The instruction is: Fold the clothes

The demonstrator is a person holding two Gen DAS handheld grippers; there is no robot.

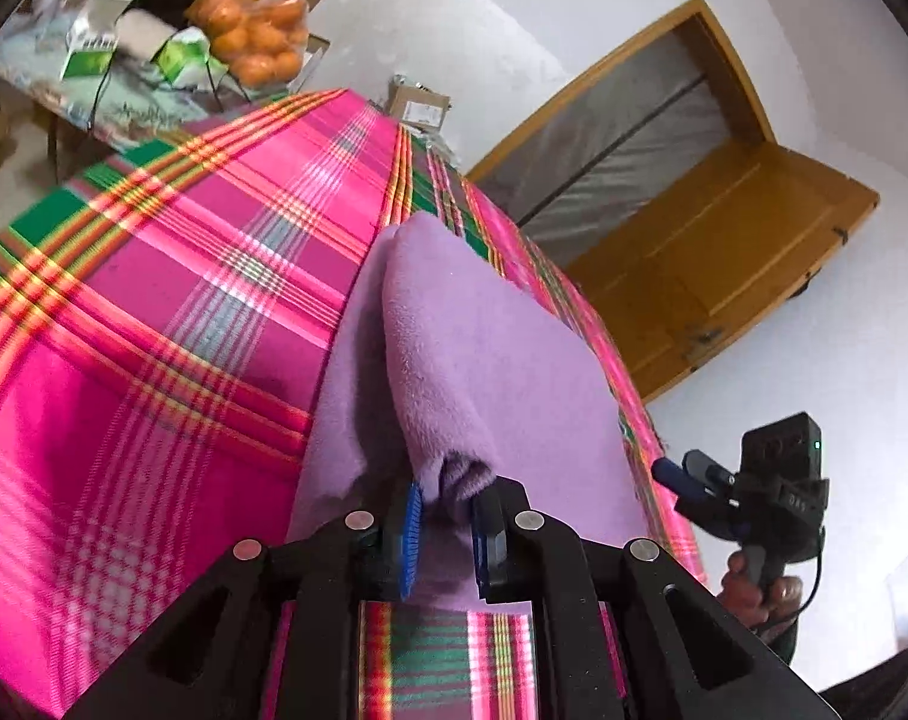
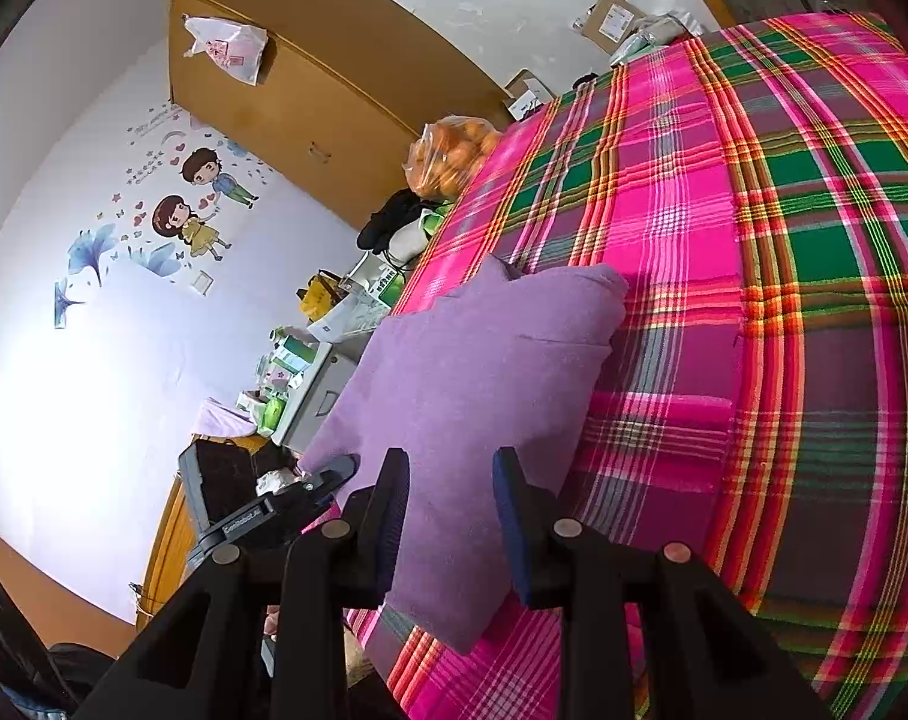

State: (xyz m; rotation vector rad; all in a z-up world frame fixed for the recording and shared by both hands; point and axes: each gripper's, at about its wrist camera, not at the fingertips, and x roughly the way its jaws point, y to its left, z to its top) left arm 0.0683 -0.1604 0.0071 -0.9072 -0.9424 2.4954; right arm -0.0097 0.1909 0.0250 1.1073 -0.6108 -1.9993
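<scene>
Pinching a bunched corner of the purple fleece garment (image 1: 454, 360) lying on the plaid bedspread (image 1: 154, 300), the left gripper (image 1: 445, 531) should carry it level – the right gripper (image 2: 451, 516), spread above the cloth's near edge, steadying the fold line.

**The count from where I stand**

I hold two grippers: my left gripper (image 1: 445, 519) and my right gripper (image 2: 451, 531). I count one purple garment (image 2: 472, 396), one plaid bedspread (image 2: 784, 312), one bag of oranges (image 1: 256, 30), two green-and-white cartons (image 1: 91, 42) beside it, one wooden cabinet (image 2: 310, 102), and two cartoon figures (image 2: 205, 171) on the wall.
</scene>
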